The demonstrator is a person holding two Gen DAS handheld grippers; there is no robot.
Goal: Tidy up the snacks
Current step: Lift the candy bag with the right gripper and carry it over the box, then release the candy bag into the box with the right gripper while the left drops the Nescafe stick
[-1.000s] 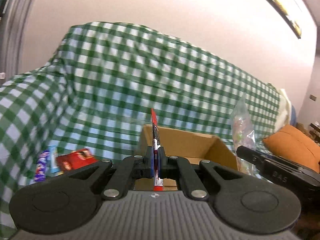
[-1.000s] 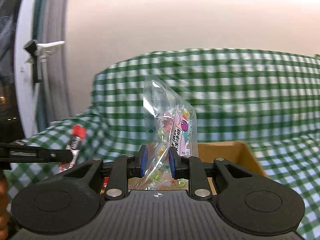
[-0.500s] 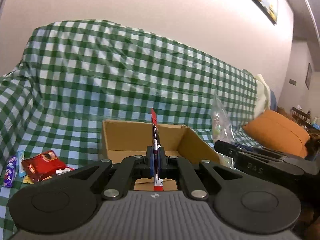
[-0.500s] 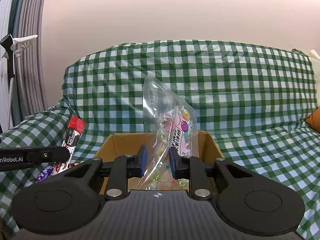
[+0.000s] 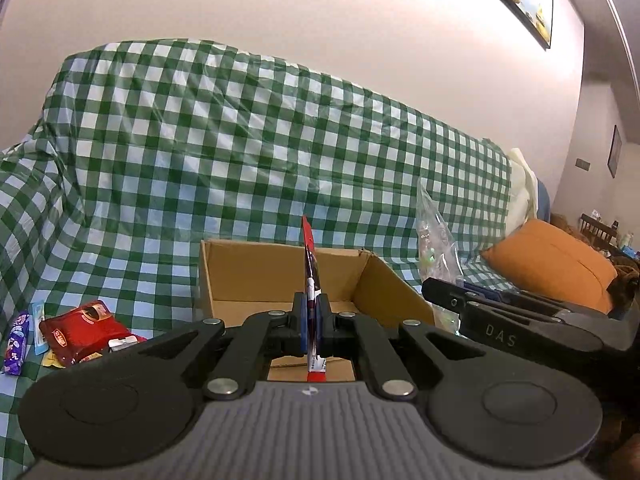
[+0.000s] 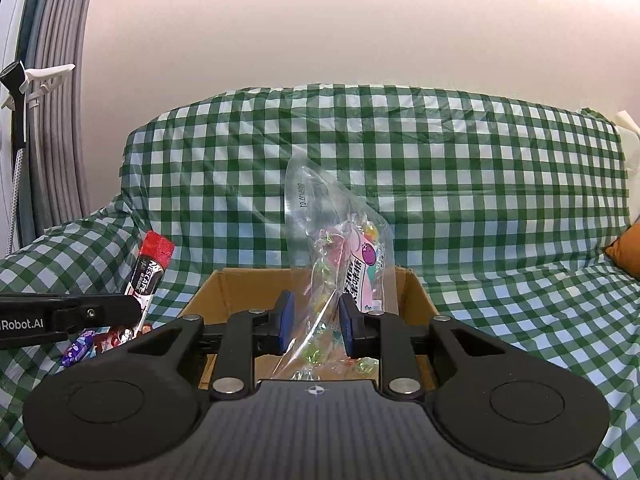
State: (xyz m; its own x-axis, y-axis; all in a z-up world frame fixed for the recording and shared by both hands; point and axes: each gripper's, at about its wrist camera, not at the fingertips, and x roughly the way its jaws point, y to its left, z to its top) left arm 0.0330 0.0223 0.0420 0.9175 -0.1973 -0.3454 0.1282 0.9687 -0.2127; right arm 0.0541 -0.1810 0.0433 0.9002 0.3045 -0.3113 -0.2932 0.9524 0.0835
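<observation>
An open cardboard box sits on a sofa draped in green-checked cloth. My left gripper is shut on a thin red coffee stick sachet, held upright on edge in front of the box; the right wrist view shows the sachet and that gripper at the left. My right gripper is shut on a clear bag of colourful candies, which stands upright before the box. The candy bag and right gripper also appear at the right of the left wrist view.
A small pile of snacks lies on the seat left of the box: a red packet, a purple wrapper and others. An orange cushion sits to the right. A grey curtain hangs at the far left.
Both views have swung so the box now sits centred behind each gripper. The right view has drawn closer to the box. Both grips are unchanged.
</observation>
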